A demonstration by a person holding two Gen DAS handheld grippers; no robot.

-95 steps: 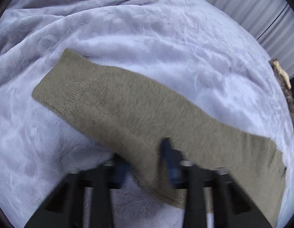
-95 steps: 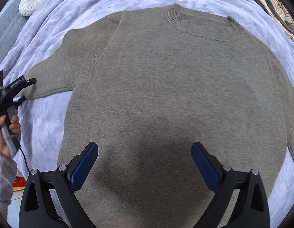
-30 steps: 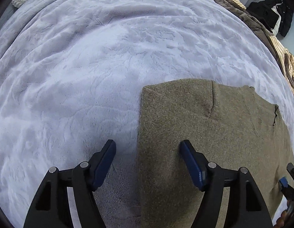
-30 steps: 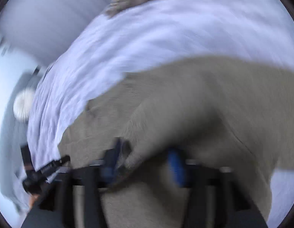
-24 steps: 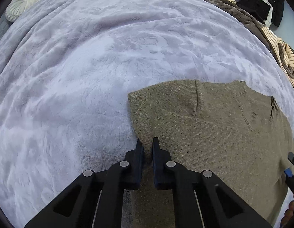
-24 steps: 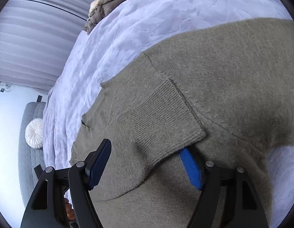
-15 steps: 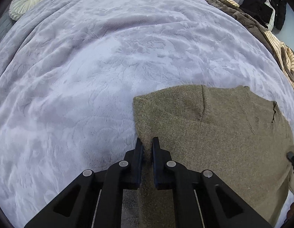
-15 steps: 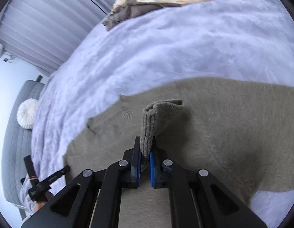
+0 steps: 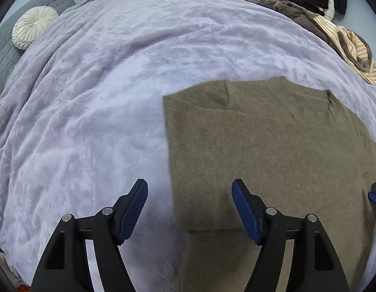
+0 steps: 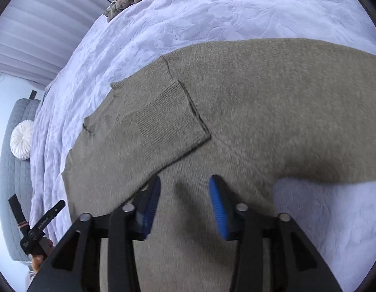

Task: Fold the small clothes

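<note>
An olive-brown knit sweater (image 9: 273, 146) lies flat on the lavender bedspread (image 9: 102, 85). Its left side is folded in, leaving a straight left edge. In the right wrist view the sweater (image 10: 273, 112) has a sleeve folded across its body, ribbed cuff (image 10: 171, 121) on top. My left gripper (image 9: 189, 206) is open and empty, straddling the sweater's left edge just above it. My right gripper (image 10: 184, 202) is open and empty above the sweater, just below the cuff.
A round white cushion (image 9: 33, 29) rests on a grey headboard at the far left. A pile of brown and striped clothes (image 9: 334, 34) lies at the bed's far right edge. The left gripper's tool (image 10: 39, 226) shows at the right wrist view's lower left.
Both grippers were shut on sweater parts half a second ago. Both have opened and let go; the sleeve cuff now lies flat on the sweater body, and the left edge lies flat.
</note>
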